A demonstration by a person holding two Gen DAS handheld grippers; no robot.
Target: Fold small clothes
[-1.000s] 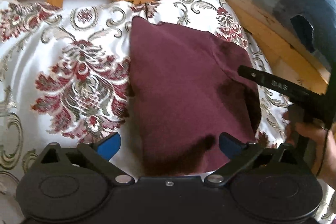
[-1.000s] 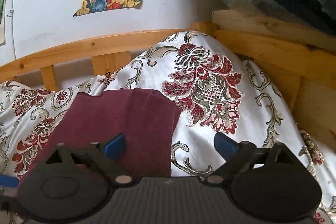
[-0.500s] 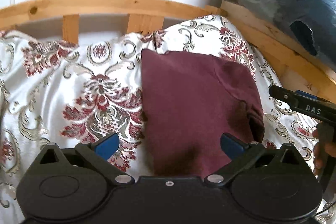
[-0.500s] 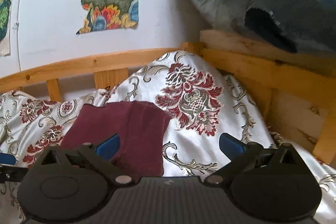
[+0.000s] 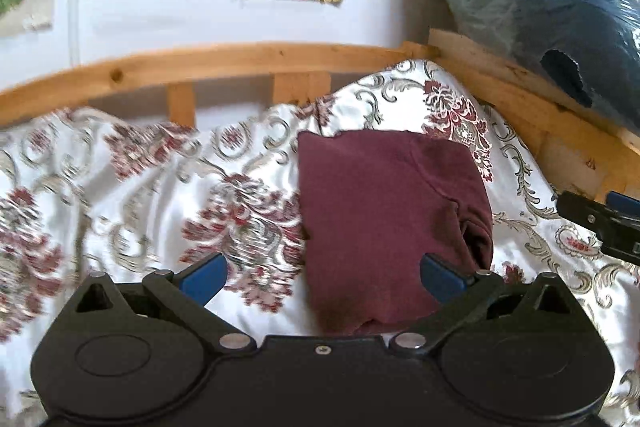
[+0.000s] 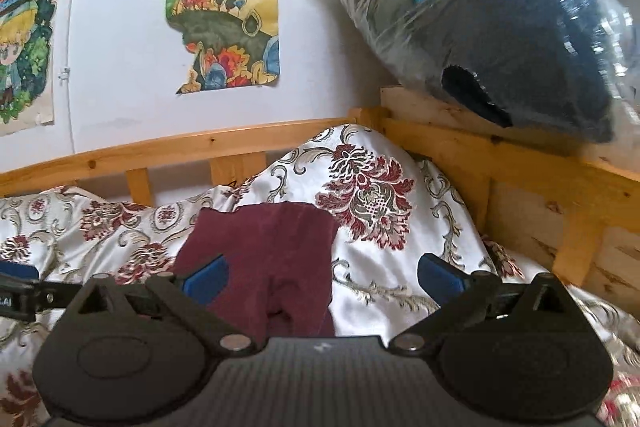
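Observation:
A folded maroon garment (image 5: 384, 223) lies flat on the floral bedspread (image 5: 168, 211); it also shows in the right wrist view (image 6: 272, 259). My left gripper (image 5: 322, 277) is open and empty, held above the garment's near edge. My right gripper (image 6: 322, 277) is open and empty, above the garment's right side. The right gripper's tip shows at the right edge of the left wrist view (image 5: 600, 219), and the left gripper's tip at the left edge of the right wrist view (image 6: 20, 287).
A wooden bed rail (image 5: 240, 63) runs along the back and right side (image 6: 500, 163). A plastic-wrapped bundle of dark blue bedding (image 6: 500, 27) rests on the right rail. Paper pictures (image 6: 224, 23) hang on the white wall.
Both grippers have lifted up and back from the garment, so more wall and bed rail show. The garment stays folded in place. Both stay open.

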